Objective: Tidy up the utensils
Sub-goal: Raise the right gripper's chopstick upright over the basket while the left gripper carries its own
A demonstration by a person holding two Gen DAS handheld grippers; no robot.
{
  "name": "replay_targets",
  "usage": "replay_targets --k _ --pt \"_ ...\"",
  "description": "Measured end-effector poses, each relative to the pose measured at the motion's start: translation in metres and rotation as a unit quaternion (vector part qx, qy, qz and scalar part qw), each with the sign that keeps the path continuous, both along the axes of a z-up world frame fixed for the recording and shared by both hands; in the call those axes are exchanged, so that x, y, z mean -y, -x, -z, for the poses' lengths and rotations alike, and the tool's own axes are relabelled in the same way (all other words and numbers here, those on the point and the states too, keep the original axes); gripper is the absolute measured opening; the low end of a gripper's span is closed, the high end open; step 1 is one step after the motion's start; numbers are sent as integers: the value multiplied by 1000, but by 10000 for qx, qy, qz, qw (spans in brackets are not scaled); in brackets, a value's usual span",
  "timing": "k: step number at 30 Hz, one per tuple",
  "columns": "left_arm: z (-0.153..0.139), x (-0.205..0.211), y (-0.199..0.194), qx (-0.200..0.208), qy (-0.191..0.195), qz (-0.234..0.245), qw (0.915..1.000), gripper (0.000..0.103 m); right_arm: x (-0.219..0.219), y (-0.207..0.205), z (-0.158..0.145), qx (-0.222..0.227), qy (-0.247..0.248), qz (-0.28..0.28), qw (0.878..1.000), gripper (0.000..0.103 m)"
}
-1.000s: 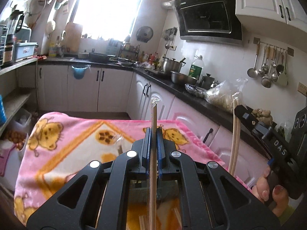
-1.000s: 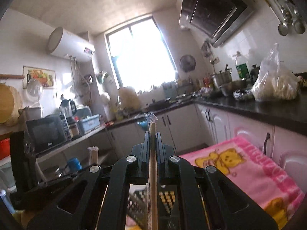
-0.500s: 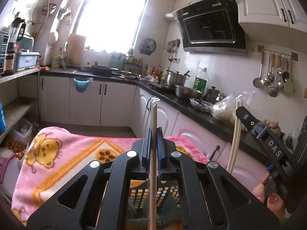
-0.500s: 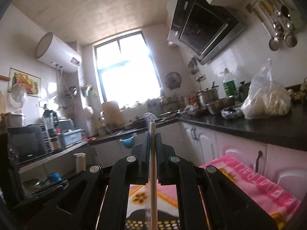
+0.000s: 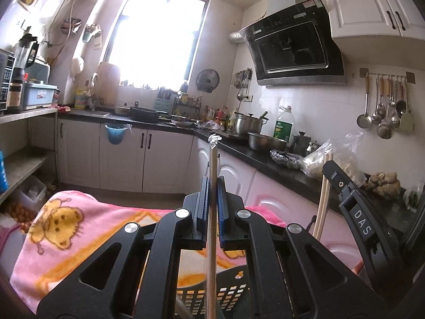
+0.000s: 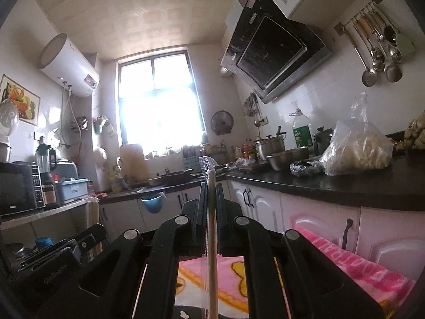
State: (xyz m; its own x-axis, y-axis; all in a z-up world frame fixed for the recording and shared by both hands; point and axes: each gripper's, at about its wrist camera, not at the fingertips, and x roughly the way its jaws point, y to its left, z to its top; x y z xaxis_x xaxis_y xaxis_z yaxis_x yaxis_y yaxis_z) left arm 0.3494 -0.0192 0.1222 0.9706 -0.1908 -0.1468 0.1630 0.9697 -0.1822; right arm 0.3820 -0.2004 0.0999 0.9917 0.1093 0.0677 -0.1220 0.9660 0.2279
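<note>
Both tools are up in the air, tilted toward the kitchen window. The left gripper is clamped tight on 1 wrapped pair of chopsticks, standing upright between its jaws. The right gripper pinches its own wrapped chopsticks just the same. Below them, a black slotted basket sits on the pink cartoon blanket.

Kitchen background, worktop cluttered along the right wall.
Range hood above; steel pot, oil bottle, plastic bag on black worktop; ladles on wall rail; water heater by window.
</note>
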Motion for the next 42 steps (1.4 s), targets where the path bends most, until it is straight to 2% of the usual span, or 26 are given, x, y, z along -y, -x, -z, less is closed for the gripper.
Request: replay_targets --k 7,15,25,32,34,39,42 --pt "15 2 -9 11 -7 -14 10000 1 -12 -6 11 89 342 285 9990 6" --pt "28 6 -14 7 -128 -12 9999 1 -18 -14 32 -84 522 472 9975 6" --pt "37 7 -21 60 -183 -71 9998 1 -15 -11 51 -367 533 225 9976 7" --pt "41 5 -22 -73 -162 -34 9998 1 -13 -6 55 -637 439 -32 9970 9" --pt "41 3 -23 -135 -145 -22 9998 1 -13 -6 55 -730 401 -142 9964 10" --pt "41 0 -21 -277 -102 -3 9996 1 -8 -1 53 -900 150 -266 9955 22" --pt "42 -3 -19 -365 -80 -6 9993 5 -3 3 51 -978 16 -300 9948 27"
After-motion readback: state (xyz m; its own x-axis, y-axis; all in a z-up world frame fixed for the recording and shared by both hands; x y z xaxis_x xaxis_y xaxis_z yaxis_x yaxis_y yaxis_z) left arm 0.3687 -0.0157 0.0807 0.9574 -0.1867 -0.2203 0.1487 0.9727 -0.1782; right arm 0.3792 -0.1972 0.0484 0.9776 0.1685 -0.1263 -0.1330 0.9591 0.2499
